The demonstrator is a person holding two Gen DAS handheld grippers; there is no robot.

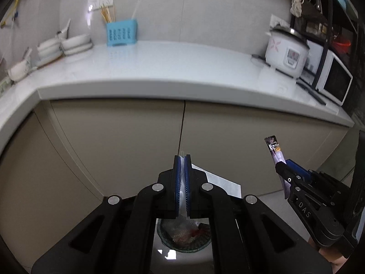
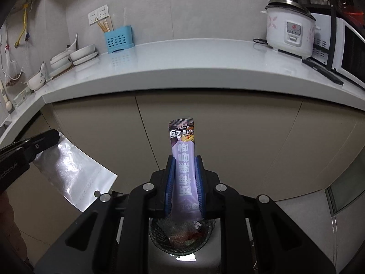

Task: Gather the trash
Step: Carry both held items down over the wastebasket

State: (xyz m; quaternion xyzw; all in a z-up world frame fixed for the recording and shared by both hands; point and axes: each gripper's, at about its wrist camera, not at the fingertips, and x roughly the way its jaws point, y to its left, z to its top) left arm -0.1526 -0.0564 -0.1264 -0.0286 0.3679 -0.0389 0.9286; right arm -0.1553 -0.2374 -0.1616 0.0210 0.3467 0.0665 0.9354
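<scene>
My left gripper (image 1: 182, 159) is shut on a silver foil pouch (image 1: 219, 181), seen edge-on between its blue pads; the pouch also shows in the right wrist view (image 2: 73, 173) at the left, hanging from the left gripper (image 2: 49, 140). My right gripper (image 2: 185, 162) is shut on a purple snack wrapper (image 2: 183, 169) that stands upright between the pads; the wrapper (image 1: 275, 150) also shows in the left wrist view at the right. Below both grippers sits a dark mesh trash bin (image 2: 157, 233) with crumpled trash inside; it also shows in the left wrist view (image 1: 164, 239).
A white counter (image 2: 173, 66) runs above beige cabinet doors (image 2: 228, 141). On it stand a blue utensil holder (image 2: 118, 39), stacked white bowls (image 2: 79, 53), a rice cooker (image 2: 289, 29) and a microwave (image 2: 349, 43). Pale floor lies around the bin.
</scene>
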